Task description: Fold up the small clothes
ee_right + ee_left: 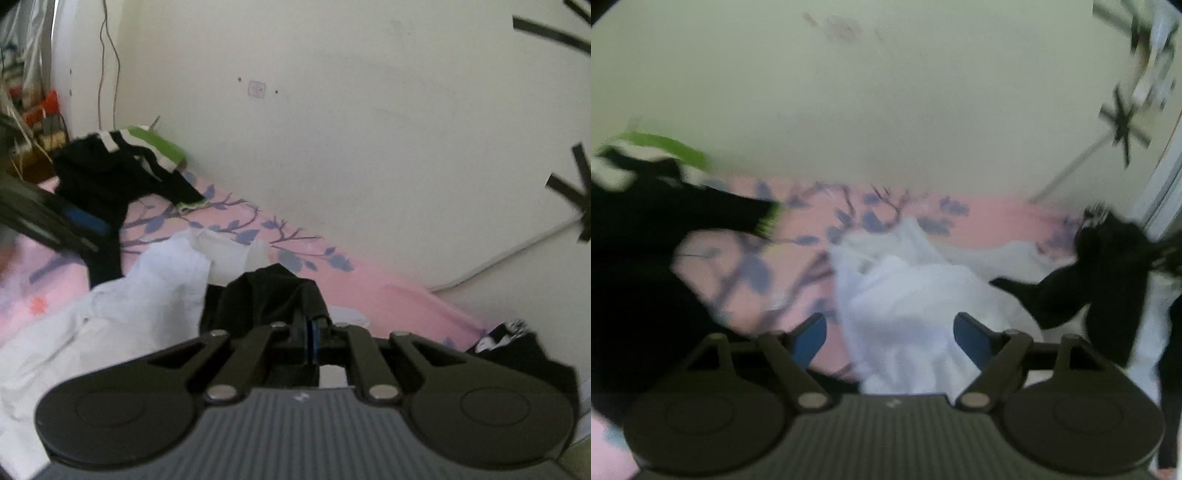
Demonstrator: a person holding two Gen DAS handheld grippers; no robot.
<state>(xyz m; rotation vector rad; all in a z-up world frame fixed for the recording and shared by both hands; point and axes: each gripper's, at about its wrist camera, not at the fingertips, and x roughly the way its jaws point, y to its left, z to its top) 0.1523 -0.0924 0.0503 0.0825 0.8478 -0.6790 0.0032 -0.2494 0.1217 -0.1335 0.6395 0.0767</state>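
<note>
In the left wrist view my left gripper [891,338] stands open above a crumpled white garment [905,295], with nothing between its blue pads. A small black garment [1108,291] hangs lifted at the right of that view. My right gripper [310,341] is shut on that black garment [266,295], which bunches up over its fingertips. The white garment [147,291] lies to its left on the pink sheet. The left gripper's fingers [55,221] reach in from the left edge of the right wrist view.
The pink bed sheet [369,291] with purple branch print runs along a cream wall [332,147]. A black garment with green and white stripes [110,173] lies at the far left. Another black piece [517,354] lies at the right. Clutter and cables stand at the far left corner [33,110].
</note>
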